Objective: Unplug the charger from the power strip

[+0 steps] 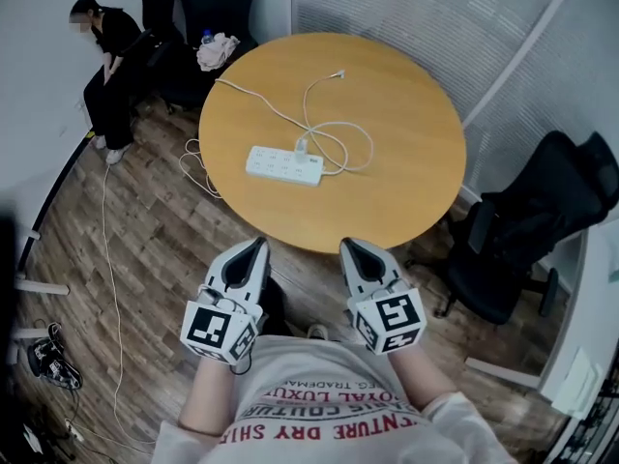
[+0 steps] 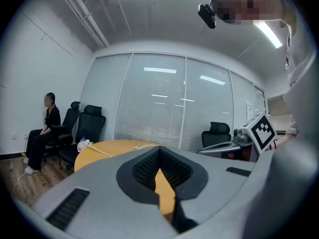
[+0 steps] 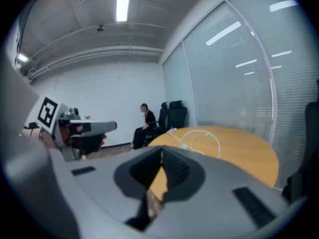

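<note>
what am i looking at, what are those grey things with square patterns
No robot: a person holds a two-jaw tool in each hand, the left gripper and the right gripper. The head view is from a camera on the person's head, looking down; the other two are from cameras on each gripper, looking along its jaws. On the table lies a power strip with a charger plugged in and its cable looped beside. Both grippers are shut, hold nothing and are short of the table.

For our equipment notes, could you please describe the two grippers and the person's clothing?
The left gripper and right gripper are smooth grey shells tapering to a tip, with black ribbed pads. Each carries a cube with black-and-white square markers. The shirt is pale with red lettering.
</note>
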The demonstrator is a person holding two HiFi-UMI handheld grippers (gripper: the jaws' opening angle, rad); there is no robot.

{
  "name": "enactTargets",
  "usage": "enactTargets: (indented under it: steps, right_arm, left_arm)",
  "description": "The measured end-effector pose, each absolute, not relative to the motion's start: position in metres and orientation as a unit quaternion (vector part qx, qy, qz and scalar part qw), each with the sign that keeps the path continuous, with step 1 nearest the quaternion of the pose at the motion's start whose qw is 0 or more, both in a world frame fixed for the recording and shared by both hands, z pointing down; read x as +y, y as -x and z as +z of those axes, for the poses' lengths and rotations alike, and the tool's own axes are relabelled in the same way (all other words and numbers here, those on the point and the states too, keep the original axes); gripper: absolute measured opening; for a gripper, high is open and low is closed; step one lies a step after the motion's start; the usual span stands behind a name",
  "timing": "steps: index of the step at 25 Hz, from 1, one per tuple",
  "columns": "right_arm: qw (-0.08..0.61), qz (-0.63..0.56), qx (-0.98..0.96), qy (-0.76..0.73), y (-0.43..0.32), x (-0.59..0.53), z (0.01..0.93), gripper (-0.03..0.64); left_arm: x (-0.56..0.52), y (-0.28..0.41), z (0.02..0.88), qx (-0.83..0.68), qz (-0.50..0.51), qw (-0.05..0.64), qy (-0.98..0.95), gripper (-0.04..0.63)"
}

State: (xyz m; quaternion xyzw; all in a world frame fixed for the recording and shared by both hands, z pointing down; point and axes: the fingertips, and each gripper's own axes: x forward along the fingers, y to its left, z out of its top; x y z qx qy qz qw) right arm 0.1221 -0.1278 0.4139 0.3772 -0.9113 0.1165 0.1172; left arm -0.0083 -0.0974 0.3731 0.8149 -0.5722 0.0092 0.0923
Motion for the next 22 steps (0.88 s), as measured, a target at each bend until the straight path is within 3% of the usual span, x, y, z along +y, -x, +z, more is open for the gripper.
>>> enactTargets:
  steps: [14,22]
  right_arm:
    - [0.114,0.15,-0.838,-0.512,-0.049,-0.305,0.426,0.028]
    - [0.159,0.211,-0.791,-0.552,-0.035,-0.343,0.477,0.028]
  left_arm:
    - [-0.325,0.1,0.39,-0.444,0.048,0.091,-0.89,0.029]
    - [-0.376,0.106,0.461,-0.367,0.108,0.134,-0.914,0.029]
